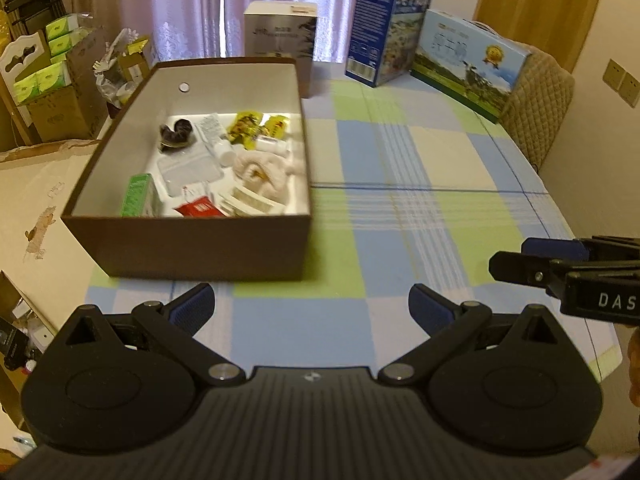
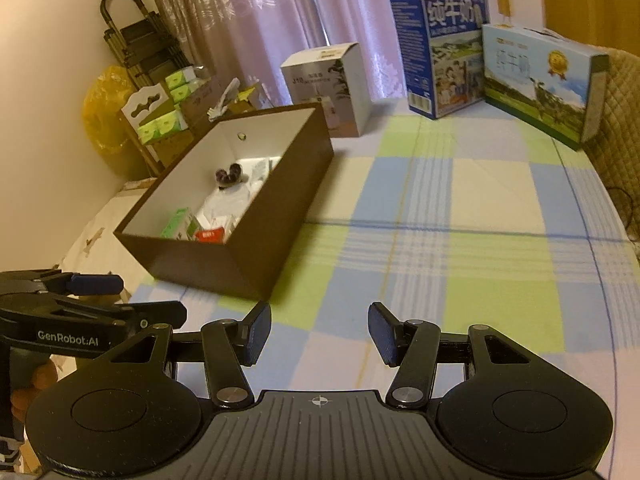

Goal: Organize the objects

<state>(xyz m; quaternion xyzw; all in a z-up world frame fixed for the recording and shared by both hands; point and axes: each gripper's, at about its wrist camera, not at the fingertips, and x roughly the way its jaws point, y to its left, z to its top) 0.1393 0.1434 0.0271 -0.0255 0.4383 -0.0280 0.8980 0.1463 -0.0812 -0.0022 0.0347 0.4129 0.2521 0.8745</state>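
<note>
Two handheld grippers hover over a table covered in a checked cloth (image 1: 400,152) of blue, green and cream squares. Nearest, the left gripper (image 1: 311,304) has its blue-padded jaws spread wide with nothing between them. The right gripper (image 2: 319,334) is also spread, less widely, and holds nothing. Each shows at the edge of the other's view, side by side and apart. Bare cloth lies in front of both, with nothing between them and the box.

Just beyond the left gripper, toward the table's left edge, stands an open brown box (image 1: 188,242) with white inner walls. It holds a loose jumble: a green carton (image 1: 136,196) against the near-left wall, a red packet (image 1: 200,210) beside it, a clear plastic tray (image 1: 188,170) in the middle, a cream fabric bundle (image 1: 260,170), a dark curled item (image 1: 178,132), yellow snack packets (image 1: 256,124) and a small white bottle (image 1: 272,144) toward the back.

Behind the box stands a white carton (image 2: 328,88). At the far right of the table stand a tall blue milk carton (image 2: 440,52) and a wide light-blue carton (image 2: 540,80), close together. Pale curtains (image 1: 180,4) hang behind. Off the table's left side, cardboard boxes and green tissue packs (image 1: 56,52) are stacked.
</note>
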